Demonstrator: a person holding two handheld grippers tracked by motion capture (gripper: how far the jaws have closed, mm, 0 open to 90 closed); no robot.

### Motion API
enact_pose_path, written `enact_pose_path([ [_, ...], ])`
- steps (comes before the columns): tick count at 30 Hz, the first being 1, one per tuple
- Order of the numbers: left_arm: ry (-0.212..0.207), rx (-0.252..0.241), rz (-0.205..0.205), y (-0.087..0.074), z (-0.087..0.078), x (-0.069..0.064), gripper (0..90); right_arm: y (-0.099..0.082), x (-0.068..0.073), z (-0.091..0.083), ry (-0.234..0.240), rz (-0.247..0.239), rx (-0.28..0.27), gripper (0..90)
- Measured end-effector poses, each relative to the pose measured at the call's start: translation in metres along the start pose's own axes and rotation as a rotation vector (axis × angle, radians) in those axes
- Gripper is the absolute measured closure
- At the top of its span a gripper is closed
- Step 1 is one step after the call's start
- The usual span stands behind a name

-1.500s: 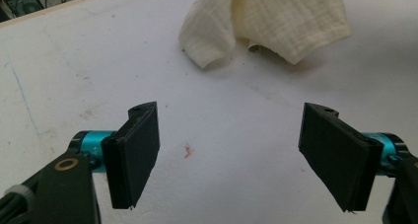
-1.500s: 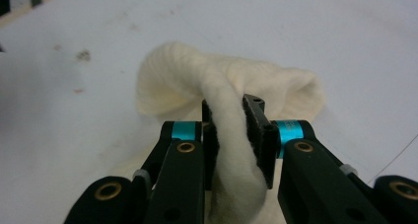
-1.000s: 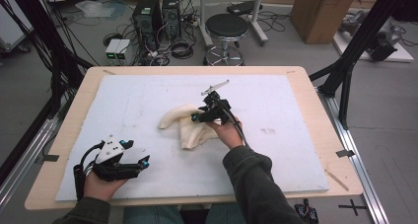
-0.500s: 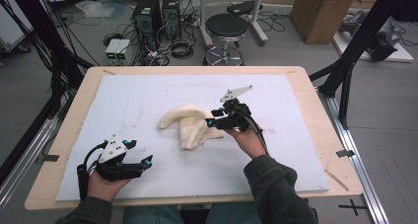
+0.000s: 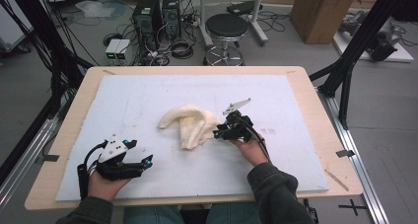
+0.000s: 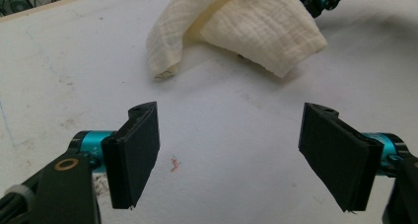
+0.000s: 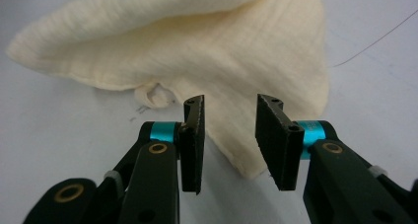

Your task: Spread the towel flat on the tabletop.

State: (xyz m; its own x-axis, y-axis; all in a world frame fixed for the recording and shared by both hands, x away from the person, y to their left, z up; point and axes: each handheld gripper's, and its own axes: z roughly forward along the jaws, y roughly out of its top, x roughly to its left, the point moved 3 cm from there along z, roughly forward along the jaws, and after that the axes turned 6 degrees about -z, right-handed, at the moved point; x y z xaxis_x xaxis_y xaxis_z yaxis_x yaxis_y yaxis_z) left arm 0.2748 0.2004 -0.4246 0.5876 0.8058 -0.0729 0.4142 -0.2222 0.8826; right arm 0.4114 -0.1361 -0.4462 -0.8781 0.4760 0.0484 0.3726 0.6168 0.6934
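Worktop [image 5: 296, 100] bare all around the cloth [image 5: 190, 123], the only obstacle, crumpled mid-sheet. Open path from left gripper [image 5: 140, 162] up to the cloth's near edge. Right gripper [image 5: 222, 133] at the cloth's right corner; a cloth flap lies in the narrowing gap between its jaws.

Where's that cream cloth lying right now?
In the high view the cream cloth lies crumpled near the middle of the white mat, just left of the right hand-held gripper.
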Motion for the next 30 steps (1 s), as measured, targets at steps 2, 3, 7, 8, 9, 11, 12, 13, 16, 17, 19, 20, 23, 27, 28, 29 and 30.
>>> enact_pose_path([
  [2,-0.002,0.0,-0.001,0.0,0.0,0.0,24.1,-0.002,0.0,0.007,-0.008,-0.007,0.033,64.1],
  [3,-0.002,-0.002,-0.006,0.0,-0.001,0.0,24.1,-0.002,0.0,0.01,-0.008,-0.007,0.044,64.8],
  [7,-0.003,-0.001,-0.002,0.0,0.0,0.001,24.1,-0.003,0.0,0.012,-0.034,-0.016,0.038,73.4],
  [8,-0.002,0.002,0.001,0.0,0.0,0.0,24.1,-0.003,-0.001,0.012,-0.046,-0.026,0.038,75.9],
  [9,-0.002,-0.001,-0.003,0.0,0.0,0.0,24.1,-0.003,-0.001,0.012,-0.051,-0.029,0.039,77.9],
  [11,-0.002,0.003,0.003,0.0,0.0,-0.001,24.1,-0.003,-0.001,0.012,-0.058,-0.037,0.044,81.7],
  [12,-0.003,0.003,0.003,0.0,0.0,-0.001,24.1,-0.003,-0.002,0.012,-0.056,-0.039,0.04,84.2],
  [13,-0.002,0.003,0.003,0.0,0.0,-0.001,24.1,-0.003,-0.003,0.011,-0.049,-0.034,0.044,85.5],
  [16,0.0,0.004,0.0,0.0,0.001,-0.001,24.1,-0.004,-0.003,0.007,-0.026,-0.03,0.038,86.3],
  [17,0.001,0.004,-0.002,0.0,0.001,0.0,24.1,-0.004,-0.002,0.004,-0.023,-0.033,0.03,86.4],
  [19,0.0,0.003,-0.009,-0.001,0.002,-0.001,24.1,-0.003,-0.001,-0.003,-0.021,-0.029,0.009,86.5],
  [20,0.0,0.004,-0.007,-0.001,0.002,-0.001,24.1,-0.003,-0.001,-0.008,-0.022,-0.034,-0.005,86.5],
  [23,-0.001,-0.002,-0.003,0.0,0.001,-0.002,24.1,-0.005,0.003,-0.025,-0.026,-0.05,-0.007,86.5],
  [27,-0.005,-0.007,-0.004,0.002,0.003,-0.005,24.1,-0.013,0.004,-0.048,-0.048,-0.059,-0.022,86.5],
  [28,-0.008,-0.003,0.0,0.002,0.003,-0.005,24.2,-0.017,0.004,-0.054,-0.057,-0.061,-0.017,86.5],
  [29,-0.008,-0.004,0.005,0.003,0.003,-0.006,24.2,-0.022,0.004,-0.059,-0.066,-0.061,-0.009,86.4],
  [30,-0.01,-0.006,0.006,0.003,0.003,-0.006,24.2,-0.027,0.003,-0.063,-0.073,-0.066,-0.006,86.4],
])
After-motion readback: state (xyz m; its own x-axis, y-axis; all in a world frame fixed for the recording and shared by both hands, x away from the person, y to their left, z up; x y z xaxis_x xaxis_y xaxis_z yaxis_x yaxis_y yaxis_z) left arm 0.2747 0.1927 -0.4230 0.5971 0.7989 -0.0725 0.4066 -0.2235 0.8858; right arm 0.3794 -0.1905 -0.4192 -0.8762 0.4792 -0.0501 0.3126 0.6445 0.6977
